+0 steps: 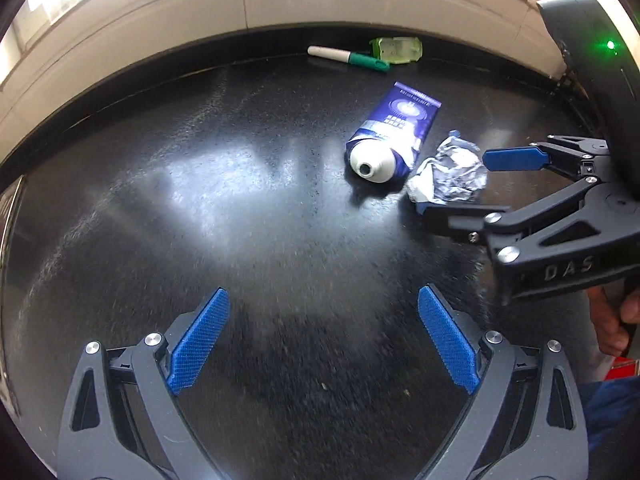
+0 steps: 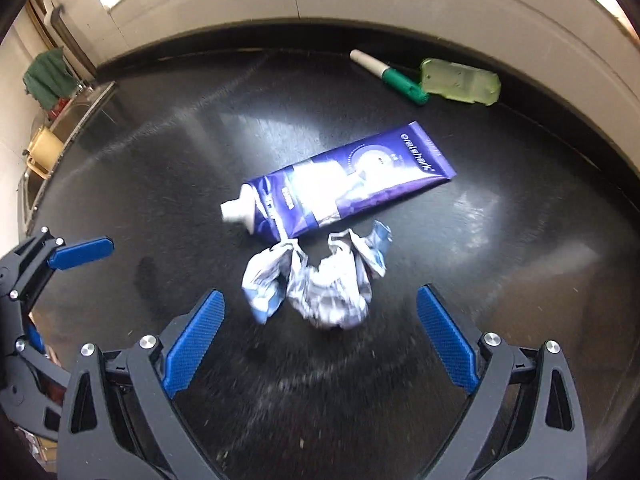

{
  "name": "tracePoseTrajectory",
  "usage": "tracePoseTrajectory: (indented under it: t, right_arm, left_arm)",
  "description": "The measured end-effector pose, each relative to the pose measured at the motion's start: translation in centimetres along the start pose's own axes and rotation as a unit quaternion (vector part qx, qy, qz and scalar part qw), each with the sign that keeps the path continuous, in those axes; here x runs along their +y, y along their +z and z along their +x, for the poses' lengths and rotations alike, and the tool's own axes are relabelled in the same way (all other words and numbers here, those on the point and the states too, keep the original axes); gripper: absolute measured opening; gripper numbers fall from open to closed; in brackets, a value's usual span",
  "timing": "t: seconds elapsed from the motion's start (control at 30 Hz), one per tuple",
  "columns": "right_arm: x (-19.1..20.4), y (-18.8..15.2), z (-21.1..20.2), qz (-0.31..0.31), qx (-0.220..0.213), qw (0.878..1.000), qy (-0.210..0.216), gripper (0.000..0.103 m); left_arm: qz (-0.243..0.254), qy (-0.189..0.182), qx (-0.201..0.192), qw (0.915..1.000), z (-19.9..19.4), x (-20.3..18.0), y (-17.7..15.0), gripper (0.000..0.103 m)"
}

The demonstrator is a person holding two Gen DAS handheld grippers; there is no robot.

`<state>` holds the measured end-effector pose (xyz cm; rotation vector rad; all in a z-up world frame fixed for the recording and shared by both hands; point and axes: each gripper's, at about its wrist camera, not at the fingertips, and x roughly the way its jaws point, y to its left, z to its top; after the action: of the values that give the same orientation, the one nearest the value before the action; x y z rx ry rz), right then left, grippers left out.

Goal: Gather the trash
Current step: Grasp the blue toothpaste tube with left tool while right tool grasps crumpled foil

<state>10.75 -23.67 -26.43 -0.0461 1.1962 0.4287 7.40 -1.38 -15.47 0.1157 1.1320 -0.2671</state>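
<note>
A crumpled silvery wrapper [image 2: 320, 286] lies on the black counter [image 2: 160, 168], also in the left wrist view [image 1: 450, 174]. A purple uncapped toothpaste tube [image 2: 344, 184] lies just behind it, seen too in the left wrist view [image 1: 390, 132]. My right gripper [image 2: 320, 334] is open, its jaws on either side of the wrapper and just short of it; in the left wrist view [image 1: 456, 184] it straddles the wrapper. My left gripper [image 1: 323, 334] is open and empty over bare counter, left of the trash; one fingertip [image 2: 82, 252] shows in the right wrist view.
A green-and-white marker [image 2: 390, 76] and a pale green plastic case [image 2: 460, 80] lie by the counter's back edge, also in the left wrist view [image 1: 348, 56] [image 1: 400, 50]. A sink [image 2: 60, 128] with a yellow tub lies at the far left. A beige wall rises behind.
</note>
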Motion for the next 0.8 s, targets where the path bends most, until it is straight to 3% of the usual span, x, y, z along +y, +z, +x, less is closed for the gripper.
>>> tracePoseTrajectory:
  t: [0.13,0.27,0.3,0.67,0.73,0.77,0.8]
  right_arm:
    - [-0.3,0.1,0.5,-0.012,-0.010,1.000,0.002,0.089]
    - [-1.3,0.3,0.0,-0.029,-0.015,0.999,0.008,0.050]
    - [-1.9,0.5,-0.1,-0.028,-0.014,0.999,0.013,0.047]
    - [-8.8,-1.0,-1.6,0.007,0.003,1.000,0.011,0.046]
    - [-9.5,-1.2,-1.8,0.018,0.004,1.000,0.013,0.046]
    - [-9.8,-1.3,-1.9,0.023,0.004,1.000,0.013,0.046]
    - [-9.9,-1.4,-2.0,0.028,0.004,1.000,0.013,0.046]
  left_arm:
    - [0.014,-0.003,0.011,0.9998,1.3,0.2,1.2,0.093]
    - [0.028,-0.010,0.019,0.9994,2.9,-0.2,2.9,0.093]
    - [0.033,-0.010,0.018,0.9992,3.2,-0.4,3.4,0.093]
    - [0.127,-0.038,0.001,0.9911,6.7,-4.8,9.8,0.092]
    - [0.155,-0.043,-0.001,0.9870,6.9,-5.8,10.3,0.088]
    - [0.165,-0.048,-0.001,0.9850,6.9,-6.1,10.4,0.080]
    - [0.175,-0.052,-0.003,0.9832,6.7,-6.6,10.7,0.064]
